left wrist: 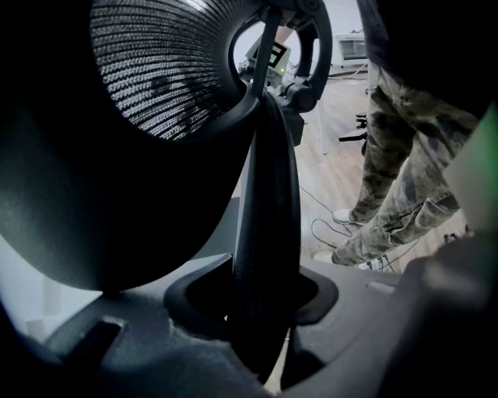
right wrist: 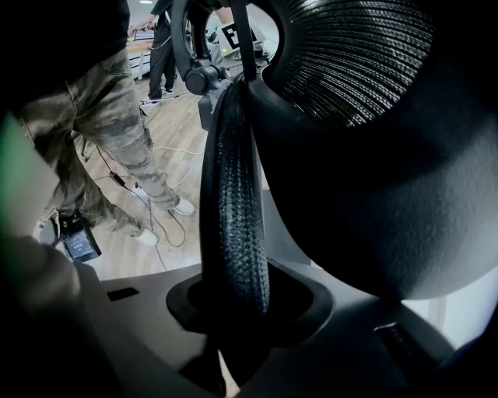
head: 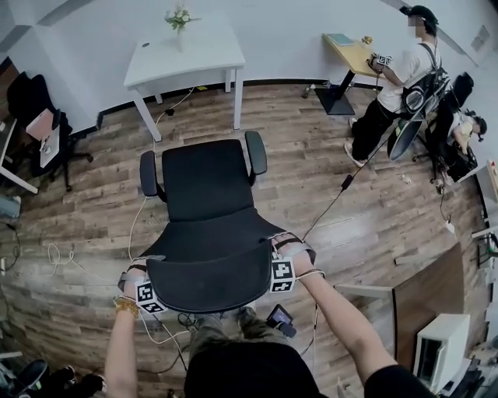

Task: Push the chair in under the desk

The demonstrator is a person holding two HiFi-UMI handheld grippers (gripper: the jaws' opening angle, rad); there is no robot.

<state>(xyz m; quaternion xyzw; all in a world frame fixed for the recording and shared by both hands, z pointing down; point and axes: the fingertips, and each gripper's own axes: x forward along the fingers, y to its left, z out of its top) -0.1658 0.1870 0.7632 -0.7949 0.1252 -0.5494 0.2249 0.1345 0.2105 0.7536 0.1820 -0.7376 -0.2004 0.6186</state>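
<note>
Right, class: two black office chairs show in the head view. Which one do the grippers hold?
The middle chair, facing the white table: left gripper and right gripper clamp its backrest edges. The other chair stands untouched at far left.

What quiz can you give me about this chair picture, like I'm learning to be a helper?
1. True or false: the left gripper and the right gripper are each clamped on an edge of the black chair's backrest.
2. What stands on the white desk? A. flowers B. a laptop C. a box
3. Is the chair under the white desk yet?

Key: 1. True. 2. A. 3. No, it stands apart from the desk, out on the wood floor.
</note>
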